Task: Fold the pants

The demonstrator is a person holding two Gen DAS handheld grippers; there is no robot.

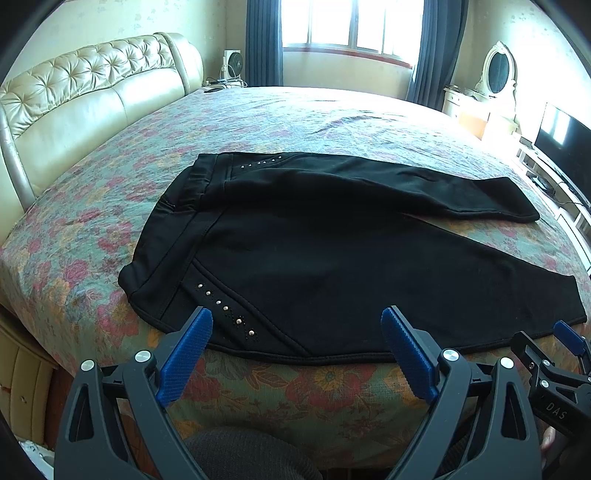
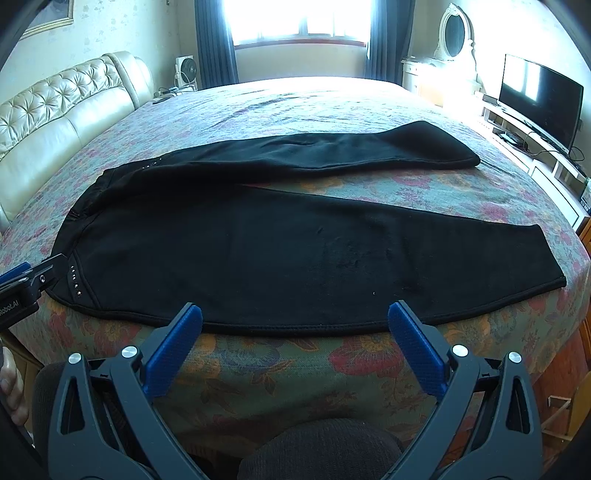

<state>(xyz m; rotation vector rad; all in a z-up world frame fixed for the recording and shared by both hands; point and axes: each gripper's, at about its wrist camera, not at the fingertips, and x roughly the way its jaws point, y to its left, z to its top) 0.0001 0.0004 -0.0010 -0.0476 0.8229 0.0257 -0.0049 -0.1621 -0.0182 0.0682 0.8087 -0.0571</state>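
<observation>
Black pants (image 1: 314, 251) lie flat on the bed, waistband to the left and both legs spread apart toward the right; they also show in the right wrist view (image 2: 277, 243). Small studs (image 1: 225, 307) trim the near pocket. My left gripper (image 1: 297, 321) is open and empty, just before the pants' near edge by the waist. My right gripper (image 2: 295, 317) is open and empty, at the near edge of the near leg. It also shows at the right of the left wrist view (image 1: 546, 354); the left gripper shows at the left edge of the right wrist view (image 2: 26, 280).
The bed (image 1: 314, 398) has a floral cover and a tufted cream headboard (image 1: 85, 92) at the left. A TV (image 2: 539, 99) on a low stand, a vanity mirror (image 2: 454, 37) and a window (image 1: 351, 26) stand beyond the bed. A small fan (image 1: 232, 64) sits by the far corner.
</observation>
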